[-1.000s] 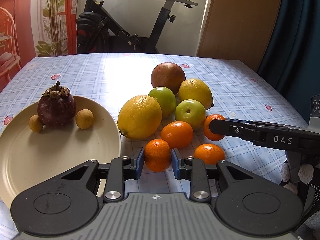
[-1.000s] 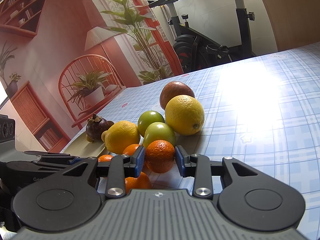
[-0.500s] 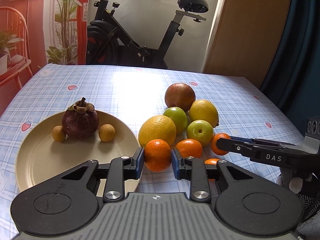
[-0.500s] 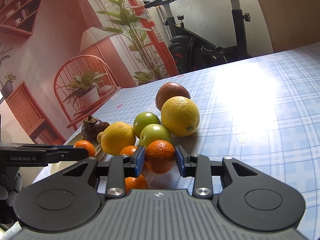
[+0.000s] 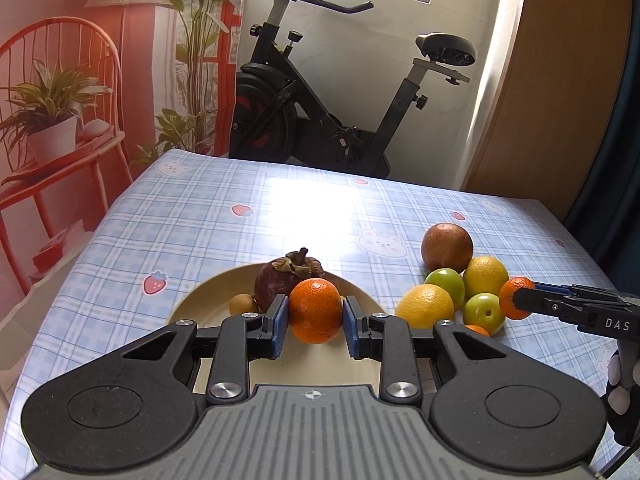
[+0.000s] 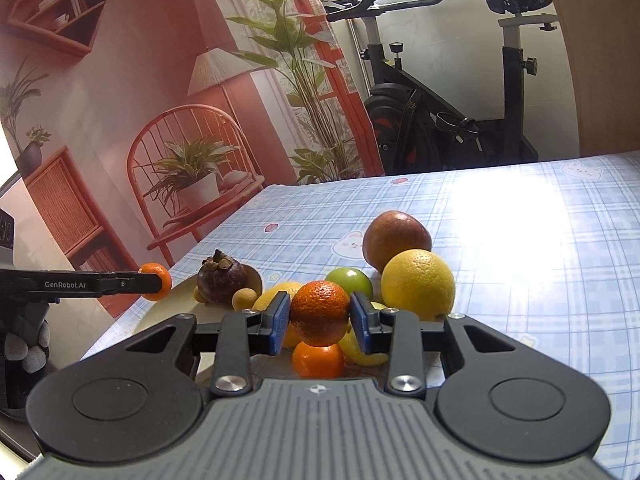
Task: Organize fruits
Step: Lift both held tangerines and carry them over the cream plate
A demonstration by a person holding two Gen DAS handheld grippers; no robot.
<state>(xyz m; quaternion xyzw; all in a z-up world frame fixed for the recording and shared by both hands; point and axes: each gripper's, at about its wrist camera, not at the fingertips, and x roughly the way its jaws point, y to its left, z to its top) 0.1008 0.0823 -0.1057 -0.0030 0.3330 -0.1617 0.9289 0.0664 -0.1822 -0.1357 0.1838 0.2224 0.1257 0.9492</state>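
My left gripper (image 5: 315, 325) is shut on a small tangerine (image 5: 315, 309) and holds it in the air over the cream plate (image 5: 208, 304). On that plate sit a dark mangosteen (image 5: 276, 280) and a small brown longan (image 5: 243, 304). My right gripper (image 6: 319, 316) is shut on a second tangerine (image 6: 320, 312), lifted above the fruit pile. The pile holds a reddish round fruit (image 5: 447, 247), two yellow citrus (image 5: 426, 305), two green fruits (image 5: 485, 312) and another tangerine (image 6: 318, 360). Each gripper shows from the side in the other's view.
A blue checked cloth (image 5: 304, 208) covers the table, bare and sunlit at the back. An exercise bike (image 5: 320, 112) stands behind the far edge. A red chair with a potted plant (image 5: 48, 128) sits off the left side. A wooden panel (image 5: 552, 80) rises at right.
Both grippers have risen with their tangerines. The left one has carried its tangerine leftward from the pile to above the plate. The right one lifted its tangerine off the table.
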